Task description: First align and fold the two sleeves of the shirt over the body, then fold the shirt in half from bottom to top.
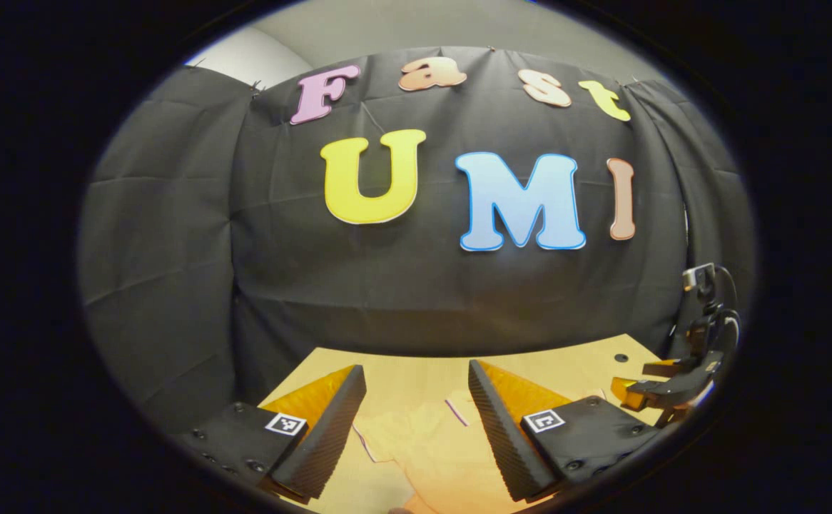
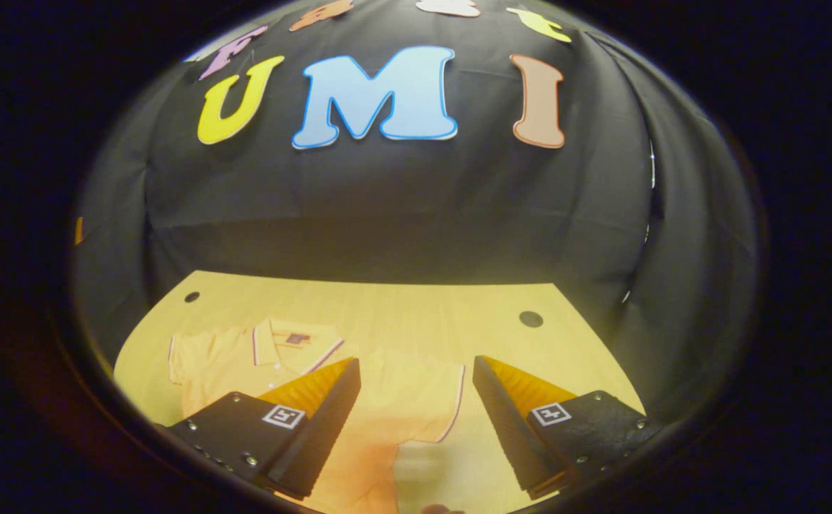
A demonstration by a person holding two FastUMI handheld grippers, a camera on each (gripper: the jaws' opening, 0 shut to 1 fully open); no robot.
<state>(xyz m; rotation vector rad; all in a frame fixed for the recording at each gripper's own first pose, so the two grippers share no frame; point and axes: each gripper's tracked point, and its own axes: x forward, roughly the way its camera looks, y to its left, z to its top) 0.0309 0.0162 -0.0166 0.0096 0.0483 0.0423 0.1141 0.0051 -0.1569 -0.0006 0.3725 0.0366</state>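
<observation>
Shirt [image 2: 273, 364] seen lying flat on table [image 2: 416, 307], collar toward the booth wall, both sleeves spread outward; no fold judged made yet. Right gripper [image 2: 416, 400] held agape above the sleeve beside the collar; left gripper [image 1: 416, 414] likewise agape, nothing gripped

The yellow polo shirt [image 2: 380, 400] lies flat on the table [image 2: 416, 307], collar toward the wall, both short sleeves spread out unfolded.

From my left gripper view, the shirt [image 1: 437, 442] is largely hidden behind my left gripper's fingers [image 1: 320, 435]; below the shirt's collar [image 2: 287, 339], the right gripper view's edge cuts off its hem.
</observation>
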